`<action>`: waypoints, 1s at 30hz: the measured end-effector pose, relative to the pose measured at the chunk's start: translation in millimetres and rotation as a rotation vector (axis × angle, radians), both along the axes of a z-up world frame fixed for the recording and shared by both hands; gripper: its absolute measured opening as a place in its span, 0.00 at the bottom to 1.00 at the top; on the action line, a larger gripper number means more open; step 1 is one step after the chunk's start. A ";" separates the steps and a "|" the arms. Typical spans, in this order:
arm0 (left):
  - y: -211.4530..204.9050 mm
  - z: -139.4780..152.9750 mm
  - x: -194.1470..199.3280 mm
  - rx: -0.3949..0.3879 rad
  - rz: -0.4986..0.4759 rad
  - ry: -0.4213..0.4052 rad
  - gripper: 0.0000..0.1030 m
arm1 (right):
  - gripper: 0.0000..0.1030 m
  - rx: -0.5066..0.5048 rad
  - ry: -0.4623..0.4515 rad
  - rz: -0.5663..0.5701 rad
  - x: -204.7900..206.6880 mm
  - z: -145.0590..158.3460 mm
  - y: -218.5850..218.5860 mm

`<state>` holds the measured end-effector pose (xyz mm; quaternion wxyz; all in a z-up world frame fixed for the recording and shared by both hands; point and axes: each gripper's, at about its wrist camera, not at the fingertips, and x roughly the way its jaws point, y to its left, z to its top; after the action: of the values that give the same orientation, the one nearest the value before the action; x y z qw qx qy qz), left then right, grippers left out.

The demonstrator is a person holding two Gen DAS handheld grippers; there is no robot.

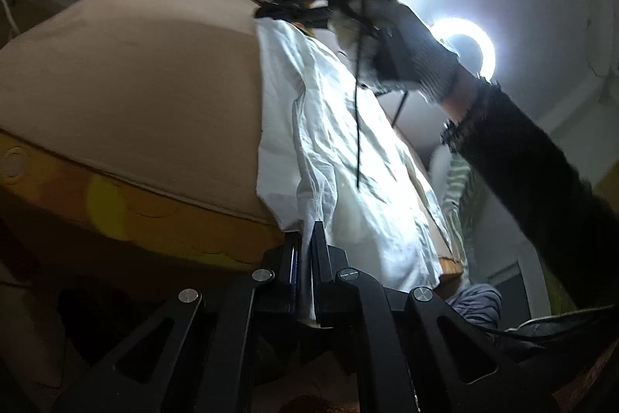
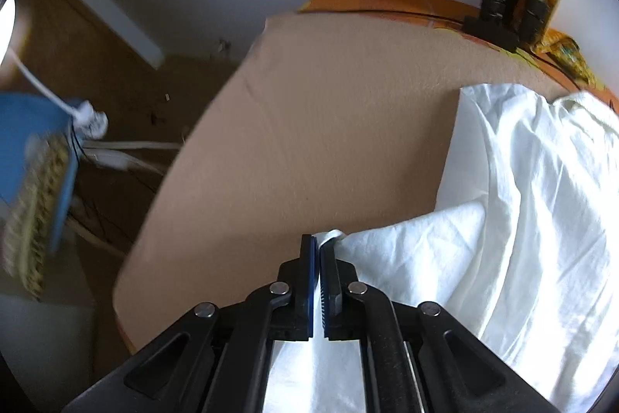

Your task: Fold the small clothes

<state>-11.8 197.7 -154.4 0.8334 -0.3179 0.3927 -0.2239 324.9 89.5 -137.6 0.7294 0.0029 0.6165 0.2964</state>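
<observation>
The white garment lies crumpled along one side of the tan table, not yet folded. Both the left gripper and right gripper pinch its edge, fingers clamped tight.

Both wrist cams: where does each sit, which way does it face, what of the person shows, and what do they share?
Left wrist: sits behind the left tongs, facing along the tan pad; tongs shut on the white garment. The gloved right hand, dark sleeve and right tongs show ahead.
Right wrist: sits behind the right tongs, looking down across the pad toward the floor; tongs shut on a garment corner. No hand or arm shows.
Shared: the white garment and tan pad.
</observation>
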 end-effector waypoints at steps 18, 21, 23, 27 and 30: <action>-98.8 42.8 -18.0 0.262 -0.321 -0.145 0.04 | 0.00 0.194 -0.052 -0.122 -20.5 39.3 -94.7; -117.0 43.0 -16.3 0.277 -0.362 -0.138 0.04 | 0.00 0.194 -0.058 -0.159 -25.1 34.5 -124.5; -127.6 41.1 -15.4 0.285 -0.388 -0.138 0.04 | 0.00 0.188 -0.057 -0.183 -26.7 30.9 -143.4; -147.9 38.0 -13.4 0.297 -0.430 -0.145 0.04 | 0.00 0.204 -0.047 -0.241 -26.0 24.6 -179.1; -153.9 33.0 -6.6 0.287 -0.432 -0.126 0.04 | 0.00 0.201 -0.058 -0.266 -24.1 23.4 -192.8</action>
<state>-18.3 43.9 -121.4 0.8257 -0.0909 0.4264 -0.3580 300.8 -103.3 -114.1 0.7757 0.1487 0.5568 0.2573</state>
